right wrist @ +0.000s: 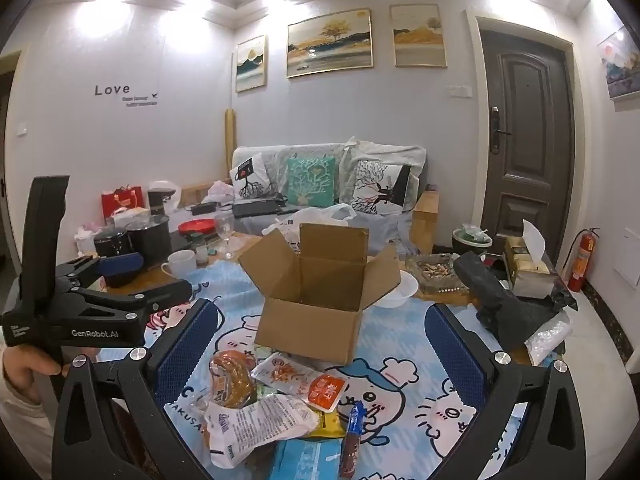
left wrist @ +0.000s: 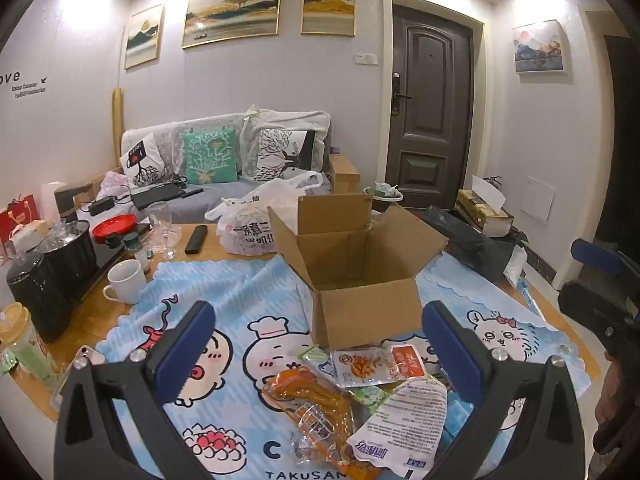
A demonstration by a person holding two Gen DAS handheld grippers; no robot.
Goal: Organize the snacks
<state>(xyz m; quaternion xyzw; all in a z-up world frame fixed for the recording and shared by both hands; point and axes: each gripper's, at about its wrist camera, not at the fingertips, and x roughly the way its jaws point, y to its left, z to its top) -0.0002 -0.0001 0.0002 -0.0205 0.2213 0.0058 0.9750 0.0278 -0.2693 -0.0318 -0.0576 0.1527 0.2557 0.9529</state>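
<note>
An open, empty cardboard box (left wrist: 362, 280) stands on the cartoon tablecloth; it also shows in the right wrist view (right wrist: 316, 296). A pile of snack packets lies in front of it: an orange-brown packet (left wrist: 310, 404), a clear packet with an orange label (left wrist: 374, 364) and a white printed packet (left wrist: 404, 420). In the right wrist view the pile (right wrist: 276, 396) includes a thin blue-and-brown stick packet (right wrist: 352, 440). My left gripper (left wrist: 320, 352) is open and empty above the pile. My right gripper (right wrist: 320, 356) is open and empty above the pile. The left gripper also shows in the right wrist view (right wrist: 152, 280).
A white mug (left wrist: 126, 282), black pots (left wrist: 68, 252), glasses (left wrist: 162, 230), a remote (left wrist: 196, 239) and a full plastic bag (left wrist: 250, 226) crowd the table's far left. A white bowl (right wrist: 396, 290), an ashtray (right wrist: 436, 272) and a black bag (right wrist: 496, 296) lie right of the box.
</note>
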